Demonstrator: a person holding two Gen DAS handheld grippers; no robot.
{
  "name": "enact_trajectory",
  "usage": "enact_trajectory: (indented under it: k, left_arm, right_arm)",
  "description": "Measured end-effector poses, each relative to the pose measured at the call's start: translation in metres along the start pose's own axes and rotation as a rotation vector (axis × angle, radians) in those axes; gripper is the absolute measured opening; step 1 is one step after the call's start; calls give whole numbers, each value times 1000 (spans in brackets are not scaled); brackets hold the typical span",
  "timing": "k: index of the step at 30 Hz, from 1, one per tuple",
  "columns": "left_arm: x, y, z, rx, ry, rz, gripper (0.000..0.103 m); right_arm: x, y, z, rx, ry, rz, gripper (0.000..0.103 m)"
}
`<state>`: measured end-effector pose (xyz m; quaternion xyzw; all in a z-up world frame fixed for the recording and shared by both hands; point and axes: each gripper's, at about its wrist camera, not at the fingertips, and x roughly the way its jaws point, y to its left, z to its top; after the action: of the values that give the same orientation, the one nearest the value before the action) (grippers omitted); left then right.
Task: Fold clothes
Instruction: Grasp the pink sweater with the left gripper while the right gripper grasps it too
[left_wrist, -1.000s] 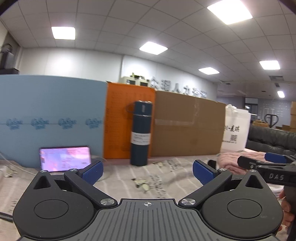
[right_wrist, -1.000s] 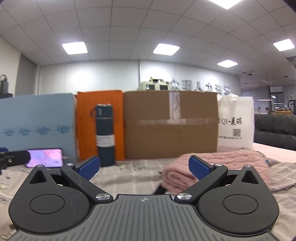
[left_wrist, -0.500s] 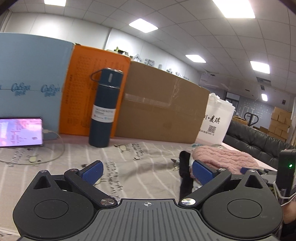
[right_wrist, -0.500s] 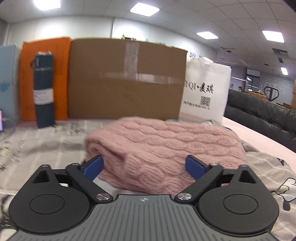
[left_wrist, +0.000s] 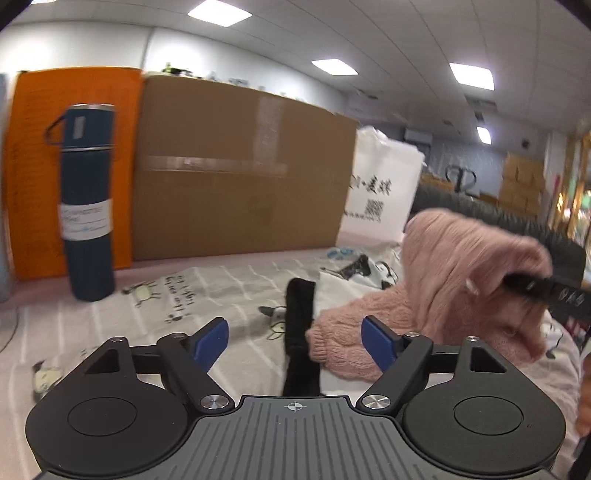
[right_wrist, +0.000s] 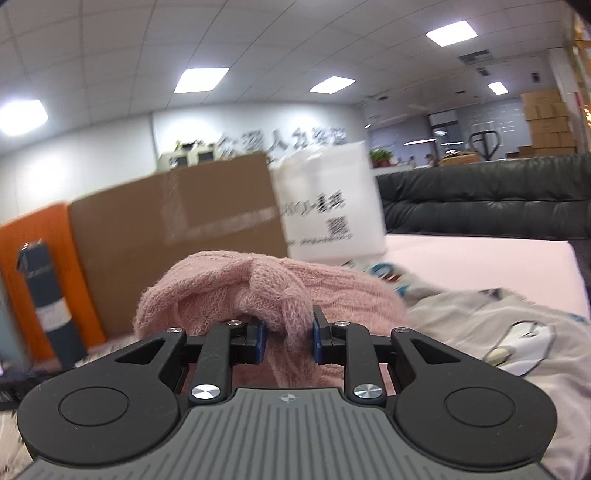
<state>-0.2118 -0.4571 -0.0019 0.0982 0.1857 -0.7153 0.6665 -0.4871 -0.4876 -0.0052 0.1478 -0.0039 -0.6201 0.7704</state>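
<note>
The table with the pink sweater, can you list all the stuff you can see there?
pink sweater: one, pink knit, partly lifted off the table, bunched between the right claw's blue pads
black strip: one, black fabric, flat on the sheet beside the sweater
printed sheet: one, pale with stripes and cartoon drawings, covering the table
flask: one, dark blue with a white label, upright at the back
cardboard box: one, brown, behind the flask
orange board: one, orange, left of the box
white bag: one, white with black print, right of the box
sofa: one, black, behind the table
left claw: one, black with blue pads, closing, not gripping anything
right claw: one, black, closing on the sweater
</note>
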Motion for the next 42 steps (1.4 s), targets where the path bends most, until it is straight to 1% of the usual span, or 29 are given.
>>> enact_trajectory:
  k: [4, 5, 6, 8, 9, 10, 12, 15, 16, 18, 19, 21, 24, 27, 29, 30, 31, 32, 34, 36, 38, 40, 42]
  left_arm:
    - [29, -18, 5, 69, 91, -39, 79]
    - [36, -21, 5, 71, 115, -49, 78]
    - [43, -24, 5, 73, 137, -57, 73]
    - [54, -29, 4, 80, 171, -62, 64]
    - [58, -31, 3, 82, 183, -63, 54]
    - [61, -34, 2, 86, 189, -63, 49]
    - [63, -39, 1, 96, 181, -62, 43]
    - [63, -45, 2, 137, 154, -43, 43]
    - [64, -46, 3, 151, 143, -26, 45]
    - [67, -47, 6, 176, 120, 24, 46]
    - [67, -46, 9, 182, 112, 35, 50]
    - [70, -45, 14, 186, 108, 26, 58]
    - [74, -46, 20, 210, 107, -16, 63]
    - [84, -49, 23, 228, 134, -97, 63]
    - [93, -53, 22, 231, 159, -141, 63]
    - [98, -54, 22, 232, 172, -163, 63]
    - [102, -56, 21, 230, 183, -180, 63]
    - [107, -58, 20, 222, 191, -189, 63]
    - [113, -60, 19, 208, 199, -207, 63]
    - [117, -60, 17, 190, 207, -219, 62]
    - [117, -61, 15, 194, 200, -236, 51]
    - [111, -67, 11, 229, 171, -241, 28]
    - [104, -74, 8, 286, 142, -234, 20]
  right_arm:
    - [-8, -33, 9, 49, -36, -93, 21]
    - [-9, -42, 10, 54, -34, -114, 21]
    - [-10, -50, 10, 50, -30, -130, 24]
    - [-12, -57, 8, -8, -22, -159, 38]
    - [-14, -59, 7, -52, -21, -173, 56]
    - [-15, -58, 5, -106, -24, -184, 72]
    - [-16, -52, 2, -246, -21, -200, 82]
    - [-17, -36, -3, -491, -23, -218, 91]
    - [-18, -29, -5, -579, -29, -225, 93]
    - [-18, -13, -12, -762, -44, -221, 95]
    - [-19, -5, -16, -855, -52, -215, 96]
    - [-19, 12, -24, -1040, -68, -201, 96]
    - [-16, 34, -40, -1297, -86, -163, 96]
    - [-9, 49, -51, -1478, -59, -102, 95]
    - [-1, 53, -55, -1548, -22, -68, 93]
    - [4, 54, -56, -1578, -1, -51, 87]
    - [9, 55, -57, -1604, 22, -34, 76]
    - [15, 55, -59, -1623, 49, -18, 70]
    - [25, 55, -61, -1644, 79, -7, 51]
    - [32, 53, -62, -1642, 90, -1, 43]
    - [40, 51, -60, -1609, 104, -7, 37]
    - [50, 49, -58, -1571, 119, -21, 24]
    - [57, 47, -55, -1529, 125, -35, 20]
